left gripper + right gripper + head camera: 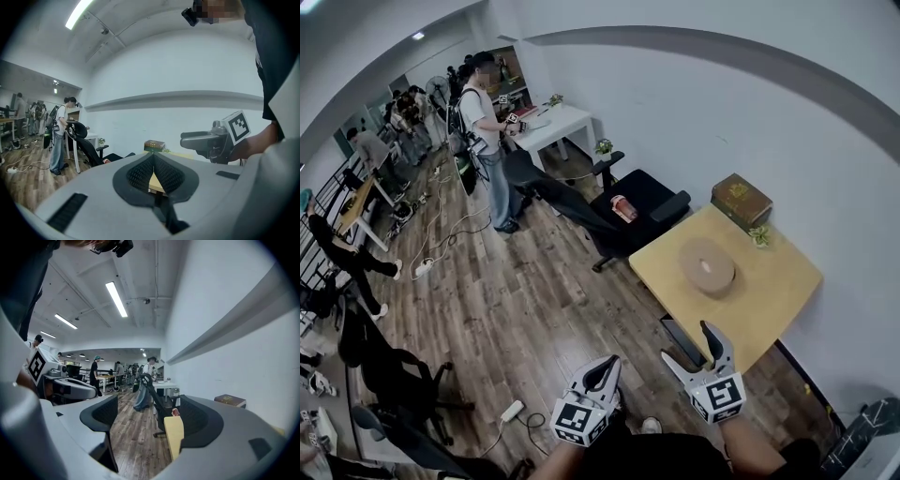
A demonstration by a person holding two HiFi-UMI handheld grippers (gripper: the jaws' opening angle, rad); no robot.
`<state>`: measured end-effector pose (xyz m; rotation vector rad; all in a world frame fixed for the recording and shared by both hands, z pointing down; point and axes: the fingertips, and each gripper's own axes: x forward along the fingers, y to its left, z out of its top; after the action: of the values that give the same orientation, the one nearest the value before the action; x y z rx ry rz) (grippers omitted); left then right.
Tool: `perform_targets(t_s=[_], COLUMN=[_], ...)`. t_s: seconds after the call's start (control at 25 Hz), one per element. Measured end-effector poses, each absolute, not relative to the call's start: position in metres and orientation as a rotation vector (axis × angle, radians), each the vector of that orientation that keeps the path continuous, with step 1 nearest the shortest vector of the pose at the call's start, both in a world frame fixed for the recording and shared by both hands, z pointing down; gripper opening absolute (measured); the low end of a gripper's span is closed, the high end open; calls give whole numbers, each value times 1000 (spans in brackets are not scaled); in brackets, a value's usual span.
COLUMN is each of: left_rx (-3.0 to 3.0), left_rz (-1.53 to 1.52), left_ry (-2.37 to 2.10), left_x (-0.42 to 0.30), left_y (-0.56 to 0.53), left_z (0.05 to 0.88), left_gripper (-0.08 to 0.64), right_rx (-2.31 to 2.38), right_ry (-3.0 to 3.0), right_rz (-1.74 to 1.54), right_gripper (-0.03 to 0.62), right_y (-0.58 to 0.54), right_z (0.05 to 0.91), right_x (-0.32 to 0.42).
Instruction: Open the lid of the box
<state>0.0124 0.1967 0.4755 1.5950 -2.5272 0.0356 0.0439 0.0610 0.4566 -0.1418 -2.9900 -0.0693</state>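
A round tan box with a flat lid sits near the middle of a light wooden table. A brown rectangular box lies at the table's far corner; it also shows as the brown box and the brown box in the gripper views. Both grippers hang in the air short of the table's near edge, touching nothing. My left gripper is shut, its pads meeting. My right gripper is open and empty, as the right gripper view confirms.
A small plant stands beside the brown box. A black office chair stands left of the table. A person stands by a white desk. A power strip and cables lie on the wooden floor.
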Motion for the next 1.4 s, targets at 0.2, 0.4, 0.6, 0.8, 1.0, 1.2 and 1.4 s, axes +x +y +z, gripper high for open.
perform_targets(t_s=[0.2,0.4,0.6,0.8,1.0,1.2,1.4], left_rx=[1623,1664,1720,1786,1866,1984,2103], left_rz=[36,45,57,64,85,125,136], left_ry=[-2505,-2481,-2438,-2376,-2316,-2222,-2119], left_x=[-13,-49,-95,-140,-180,-210,-229], left_y=[173,153,130,106,80,50,23], left_z=[484,485,488,491,492,499,506], left_gripper=[20,20,20,20,20,20,20], right_rx=[-108,-64,-7,81,147,244,327], right_ry=[-2991,-2997,-2988,-2969,-2941,-2890,-2820], right_rz=[-59,-50,-24,-1,-91,-83,-77], right_gripper=[417,417,417,416,396,396,396], right_y=[37,19,-3,-23,-41,-65,-79], right_z=[465,466,470,476,481,495,514], right_x=[20,-12,-52,-90,-120,-143,-157])
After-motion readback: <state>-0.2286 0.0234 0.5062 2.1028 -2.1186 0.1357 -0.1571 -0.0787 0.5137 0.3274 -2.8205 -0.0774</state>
